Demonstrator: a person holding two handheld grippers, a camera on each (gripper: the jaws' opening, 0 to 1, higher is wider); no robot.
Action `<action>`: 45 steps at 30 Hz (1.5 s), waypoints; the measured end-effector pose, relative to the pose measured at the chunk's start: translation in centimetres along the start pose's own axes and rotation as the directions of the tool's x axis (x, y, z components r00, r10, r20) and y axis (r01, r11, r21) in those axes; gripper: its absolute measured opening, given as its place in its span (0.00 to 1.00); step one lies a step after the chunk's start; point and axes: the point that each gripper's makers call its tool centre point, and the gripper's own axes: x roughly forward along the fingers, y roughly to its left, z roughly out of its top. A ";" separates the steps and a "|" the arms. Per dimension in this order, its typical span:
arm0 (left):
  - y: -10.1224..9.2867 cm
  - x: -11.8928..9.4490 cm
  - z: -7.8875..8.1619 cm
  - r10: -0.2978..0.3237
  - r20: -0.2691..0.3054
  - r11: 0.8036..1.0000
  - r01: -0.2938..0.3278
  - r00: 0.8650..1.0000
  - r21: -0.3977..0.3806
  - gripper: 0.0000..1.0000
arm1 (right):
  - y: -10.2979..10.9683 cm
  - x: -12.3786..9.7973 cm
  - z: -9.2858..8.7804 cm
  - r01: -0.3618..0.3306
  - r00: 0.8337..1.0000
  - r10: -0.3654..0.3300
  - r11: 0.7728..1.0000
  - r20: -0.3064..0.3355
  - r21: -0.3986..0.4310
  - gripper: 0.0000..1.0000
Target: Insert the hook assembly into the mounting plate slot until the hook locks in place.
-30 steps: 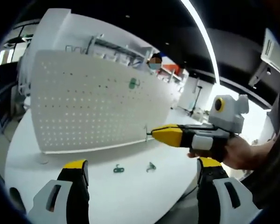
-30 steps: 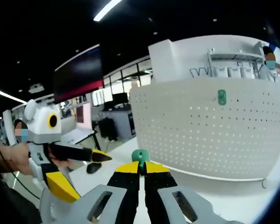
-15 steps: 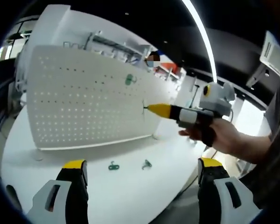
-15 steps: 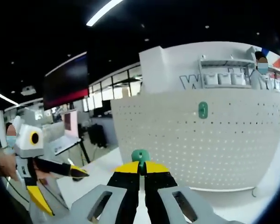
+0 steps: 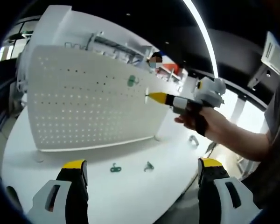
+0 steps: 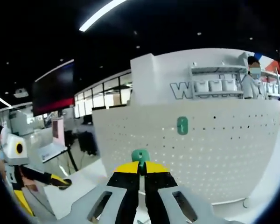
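Note:
The white perforated mounting plate (image 5: 84, 107) stands upright on the table, with one green hook (image 5: 133, 81) hanging high on its face. My right gripper (image 5: 154, 97), held by a hand, reaches in from the right, its yellow tip close to the plate just right of that hook. In the right gripper view my right gripper (image 6: 140, 166) is shut on a green hook assembly (image 6: 140, 156), facing the plate (image 6: 210, 154) and the mounted hook (image 6: 182, 125). My left gripper (image 5: 142, 162) stands wide open over the table with nothing between its fingers.
Two loose green hooks (image 5: 115, 168) (image 5: 149, 166) lie on the white table (image 5: 46, 158) in front of the plate. Another small part (image 5: 193, 140) lies near the table's right edge. The left gripper (image 6: 56, 180) shows low at the left of the right gripper view.
The right gripper, still holding the hook assembly, has risen and moved toward the plate, up beside the mounted hook. The left gripper has stayed open and about still.

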 end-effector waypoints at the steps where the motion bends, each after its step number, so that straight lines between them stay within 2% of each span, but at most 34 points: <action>1: 0.0 0.0 0.0 0.000 -0.002 1.000 0.000 1.000 0.001 1.00 | -0.3 0.1 0.1 0.005 1.000 -0.005 1.000 0.002 -0.002 0.00; 8: 0.3 0.2 0.0 0.008 -0.005 1.000 -0.008 1.000 -0.003 1.00 | -3.3 0.9 0.9 0.060 0.998 -0.059 0.998 0.019 -0.019 0.00; 10: 0.4 0.2 0.0 0.011 -0.004 1.000 -0.011 1.000 -0.006 1.00 | -4.1 0.9 1.5 0.076 0.996 -0.076 0.997 0.036 0.004 0.00; 18: 0.7 0.2 -0.2 0.023 -0.007 1.000 -0.023 1.000 -0.012 0.99 | -6.7 1.6 3.6 0.147 0.986 -0.143 0.988 0.086 -0.044 0.00; 25: 1.1 0.1 -0.3 0.033 -0.009 0.999 -0.033 0.999 -0.017 0.99 | -8.0 2.5 4.6 0.200 0.974 -0.193 0.979 0.123 -0.050 0.00; 35: 1.2 -0.2 -0.1 0.037 -0.012 0.999 -0.037 0.999 -0.006 1.00 | -10.0 4.4 4.8 0.252 0.960 -0.245 0.967 0.137 -0.032 0.00; 38: 1.3 -0.2 0.0 0.041 -0.013 0.999 -0.041 0.999 -0.001 1.00 | -10.5 4.7 4.7 0.264 0.956 -0.260 0.965 0.138 -0.005 0.00; 45: 1.4 -0.2 0.2 0.046 -0.011 0.999 -0.046 0.999 0.002 0.99 | -11.3 4.9 5.5 0.302 0.941 -0.296 0.953 0.167 -0.011 0.00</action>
